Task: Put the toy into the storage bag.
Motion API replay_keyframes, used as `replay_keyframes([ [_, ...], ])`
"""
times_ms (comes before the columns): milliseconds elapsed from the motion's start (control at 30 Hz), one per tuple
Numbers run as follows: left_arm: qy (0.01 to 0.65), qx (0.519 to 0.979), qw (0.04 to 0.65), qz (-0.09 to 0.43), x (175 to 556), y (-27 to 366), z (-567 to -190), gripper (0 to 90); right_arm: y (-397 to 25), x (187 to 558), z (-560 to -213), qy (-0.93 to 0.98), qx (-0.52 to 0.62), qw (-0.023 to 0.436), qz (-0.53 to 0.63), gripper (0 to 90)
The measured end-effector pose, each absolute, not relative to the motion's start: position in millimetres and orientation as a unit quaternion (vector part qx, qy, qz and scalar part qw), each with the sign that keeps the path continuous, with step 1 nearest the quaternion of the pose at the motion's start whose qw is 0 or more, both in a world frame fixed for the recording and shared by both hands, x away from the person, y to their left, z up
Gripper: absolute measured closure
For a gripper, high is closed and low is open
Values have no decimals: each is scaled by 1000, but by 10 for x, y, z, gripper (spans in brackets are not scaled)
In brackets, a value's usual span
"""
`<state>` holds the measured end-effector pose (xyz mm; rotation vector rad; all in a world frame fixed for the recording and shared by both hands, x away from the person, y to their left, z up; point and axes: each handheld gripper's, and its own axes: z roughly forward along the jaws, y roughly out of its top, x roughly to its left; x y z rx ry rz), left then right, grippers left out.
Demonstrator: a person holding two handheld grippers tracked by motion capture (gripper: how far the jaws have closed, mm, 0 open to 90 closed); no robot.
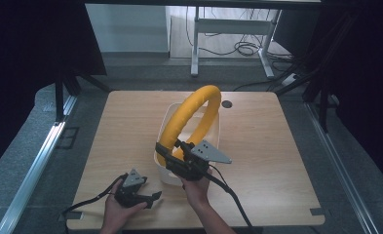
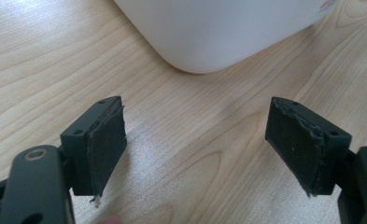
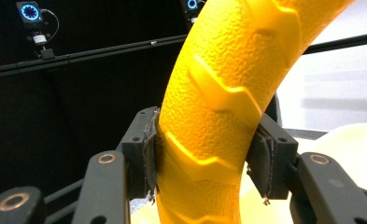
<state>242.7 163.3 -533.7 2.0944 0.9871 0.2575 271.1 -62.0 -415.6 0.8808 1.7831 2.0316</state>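
**Ring held upright over the tub**

Ring, yellow and textured, stood on edge in the high view, its lower part inside the white tub near the middle of the wooden table. The right gripper was clamped on the ring's near lower arc, above the tub's front rim. The left gripper lay low on the table just in front of the tub's left corner, apart from it.

In the left gripper view, the jaws stood wide apart over bare wood with nothing between them; the tub's rounded corner sat just ahead.

In the right gripper view, both pads pressed the ring's ribbed sides.

Held at one low point, the tall ring could probably pivot in the pads and tip sideways. A catch on the rim might drag the unsteadied tub.
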Motion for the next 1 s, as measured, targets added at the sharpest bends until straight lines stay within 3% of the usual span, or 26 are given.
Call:
replay_keyframes([
  [1000,389,829,391,96,2436,1614,-5364,203,-704,2708,-4254,642,327,101,687,498],
])
